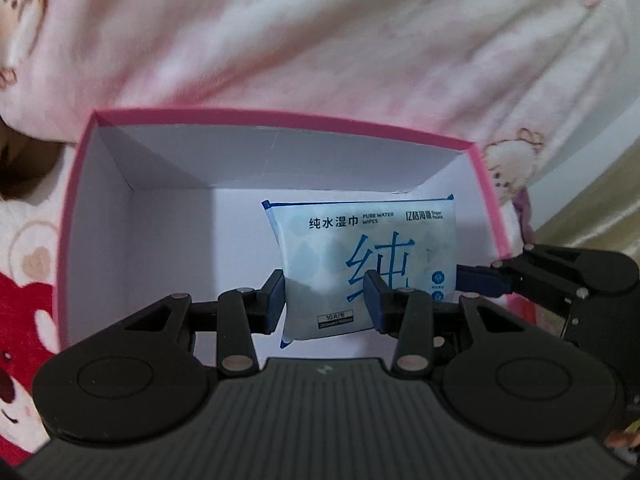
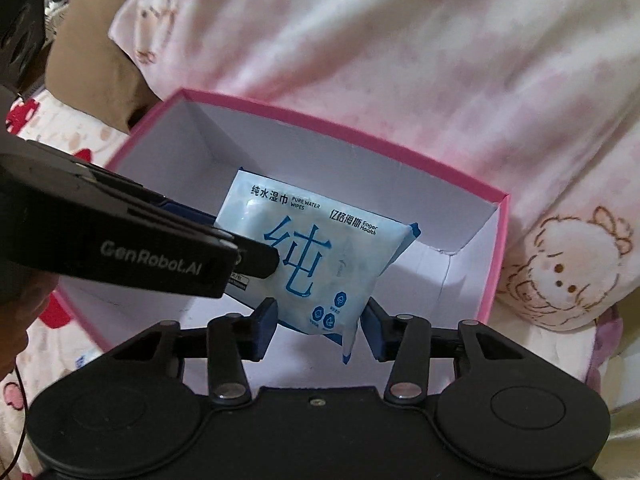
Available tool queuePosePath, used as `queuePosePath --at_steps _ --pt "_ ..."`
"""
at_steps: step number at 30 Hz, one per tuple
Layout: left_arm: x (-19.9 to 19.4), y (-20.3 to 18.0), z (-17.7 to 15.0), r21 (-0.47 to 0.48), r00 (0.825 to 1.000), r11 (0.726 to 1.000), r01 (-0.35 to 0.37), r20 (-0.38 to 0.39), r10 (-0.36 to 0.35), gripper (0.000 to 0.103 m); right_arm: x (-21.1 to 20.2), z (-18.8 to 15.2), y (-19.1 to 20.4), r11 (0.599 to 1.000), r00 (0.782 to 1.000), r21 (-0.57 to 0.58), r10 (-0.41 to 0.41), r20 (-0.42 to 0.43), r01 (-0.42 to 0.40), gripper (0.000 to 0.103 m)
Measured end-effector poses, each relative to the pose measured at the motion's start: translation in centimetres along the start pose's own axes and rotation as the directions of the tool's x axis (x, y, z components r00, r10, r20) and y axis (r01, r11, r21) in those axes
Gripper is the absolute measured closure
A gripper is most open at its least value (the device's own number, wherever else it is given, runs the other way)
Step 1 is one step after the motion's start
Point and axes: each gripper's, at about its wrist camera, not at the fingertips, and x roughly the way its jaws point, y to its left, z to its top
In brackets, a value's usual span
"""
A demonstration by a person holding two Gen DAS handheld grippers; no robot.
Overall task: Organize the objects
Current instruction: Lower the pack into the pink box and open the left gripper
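item under inspection: one pack of wet wipes (image 1: 362,268), a flat pale-blue plastic pouch with sealed edges, held over the open inside of a pink-rimmed cardboard box (image 1: 280,118) that stands on a printed bed cover (image 1: 24,264). whether the far edge of the pack touches the box floor cannot be told.

left hand-held gripper (image 1: 326,300): clenched on the near left part of the pack, pads pressing both faces. right hand-held gripper (image 2: 318,326): jaws straddle the near right corner (image 2: 348,344); pads lie against the film, judged a grip, though contact on one side is not clear.

handling judgement: light, soft, and limp; the glossy film is likely slippery and will sag from a corner hold. best purchase is across the filled body near an edge, not the thin seam. not fragile; a short drop into the box should do no harm
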Motion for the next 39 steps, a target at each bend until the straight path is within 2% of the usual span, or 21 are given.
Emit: queuePosePath --at_steps 5,10,13,15,20,28,39 --pt "3.0 1.0 0.5 -0.056 0.999 0.998 -0.004 -0.048 0.002 0.063 2.8 1.0 -0.6 0.997 0.996 0.070 -0.028 -0.088 0.034 0.056" --pt "5.3 1.7 0.9 -0.110 0.996 0.994 -0.005 -0.084 -0.004 0.064 4.4 1.7 -0.9 0.995 0.989 0.060 -0.077 -0.128 0.085 0.064" --pt "6.3 1.5 1.0 -0.107 0.993 0.993 -0.041 -0.111 0.029 0.067 5.0 1.8 -1.0 0.994 0.984 0.047 -0.092 -0.153 0.100 0.070" --pt "6.8 1.2 1.0 -0.099 0.991 0.993 -0.061 -0.127 0.048 0.067 5.3 1.8 -1.1 0.993 0.982 0.040 -0.104 -0.158 0.111 0.071" --pt "7.1 0.2 1.0 -0.083 0.987 0.992 -0.095 -0.137 0.083 0.067 5.5 1.6 -0.8 0.993 0.983 0.012 -0.117 -0.142 0.120 0.072" --pt "7.0 -0.6 0.4 -0.117 0.996 0.992 -0.050 -0.077 0.041 0.070 3.7 1.1 0.7 0.970 0.973 -0.114 -0.223 -0.058 0.215 0.072" --pt "7.1 -2.2 -1.5 -0.148 0.998 0.989 -0.012 -0.059 0.004 0.080 -0.2 -0.7 0.3 0.976 0.980 -0.089 -0.194 0.038 0.197 0.075"
